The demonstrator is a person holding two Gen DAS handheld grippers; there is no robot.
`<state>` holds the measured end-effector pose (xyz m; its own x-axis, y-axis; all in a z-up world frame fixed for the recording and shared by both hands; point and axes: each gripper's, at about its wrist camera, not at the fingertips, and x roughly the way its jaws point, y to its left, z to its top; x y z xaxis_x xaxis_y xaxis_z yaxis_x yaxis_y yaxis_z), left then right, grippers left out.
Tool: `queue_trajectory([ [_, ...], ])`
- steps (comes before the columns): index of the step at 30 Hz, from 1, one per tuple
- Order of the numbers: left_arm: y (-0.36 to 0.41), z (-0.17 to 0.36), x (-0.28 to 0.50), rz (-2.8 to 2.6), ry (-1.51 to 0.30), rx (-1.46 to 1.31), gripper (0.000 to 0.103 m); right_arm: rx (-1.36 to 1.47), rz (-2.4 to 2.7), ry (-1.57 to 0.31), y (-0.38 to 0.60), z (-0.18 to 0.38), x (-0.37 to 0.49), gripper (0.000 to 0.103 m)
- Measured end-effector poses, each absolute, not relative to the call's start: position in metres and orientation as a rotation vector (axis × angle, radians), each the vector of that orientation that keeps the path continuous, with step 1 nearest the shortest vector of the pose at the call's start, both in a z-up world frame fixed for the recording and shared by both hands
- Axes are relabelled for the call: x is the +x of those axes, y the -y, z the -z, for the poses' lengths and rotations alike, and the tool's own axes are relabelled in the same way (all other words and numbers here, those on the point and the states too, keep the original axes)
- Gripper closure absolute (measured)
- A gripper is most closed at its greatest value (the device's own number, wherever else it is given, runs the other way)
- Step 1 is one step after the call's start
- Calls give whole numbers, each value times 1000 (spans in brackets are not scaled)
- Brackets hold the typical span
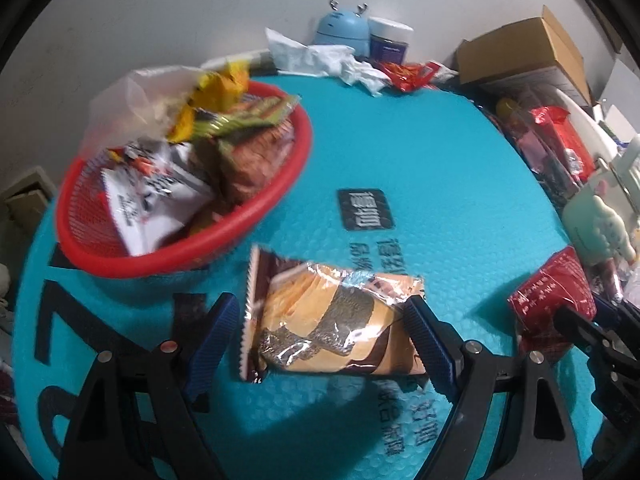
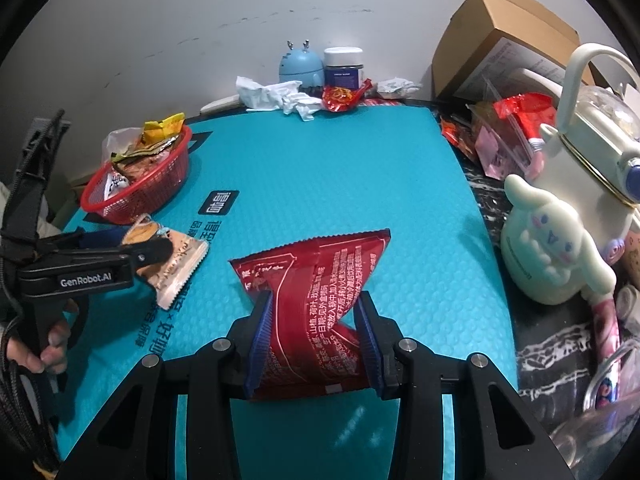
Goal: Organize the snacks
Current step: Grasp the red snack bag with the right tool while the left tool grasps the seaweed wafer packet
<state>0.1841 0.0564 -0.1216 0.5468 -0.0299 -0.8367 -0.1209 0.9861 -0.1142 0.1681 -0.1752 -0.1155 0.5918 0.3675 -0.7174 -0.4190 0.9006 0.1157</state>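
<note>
My left gripper (image 1: 320, 332) is open wide around an orange-and-brown snack packet (image 1: 328, 320); the left pad stands clear of it and the right pad is at its edge. A red mesh basket (image 1: 248, 216) full of snack packets stands just beyond, to the left. My right gripper (image 2: 314, 320) is shut on a red snack packet (image 2: 320, 292) held above the teal mat (image 2: 340, 184). The right wrist view shows the left gripper (image 2: 120, 248) over the orange packet (image 2: 180, 264) next to the basket (image 2: 160, 184).
Crumpled white paper (image 2: 280, 96), a blue toy (image 2: 300, 66) and a jar (image 2: 343, 64) stand at the far edge. A cardboard box (image 2: 500, 40), red packets (image 2: 520, 112) and a white plush bottle (image 2: 552, 236) crowd the right side.
</note>
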Motion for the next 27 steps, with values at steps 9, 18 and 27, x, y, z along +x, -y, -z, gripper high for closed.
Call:
queue_trajectory([
  [9, -41, 126, 178, 44, -1035, -210, 19, -29, -465, -846, 184, 118, 166, 63],
  [18, -17, 121, 172, 165, -1062, -251, 19, -16, -444, -846, 196, 117, 159, 63],
  [27, 11, 110, 153, 265, -1087, -211, 19, 5, -417, -841, 212, 117, 155, 63],
])
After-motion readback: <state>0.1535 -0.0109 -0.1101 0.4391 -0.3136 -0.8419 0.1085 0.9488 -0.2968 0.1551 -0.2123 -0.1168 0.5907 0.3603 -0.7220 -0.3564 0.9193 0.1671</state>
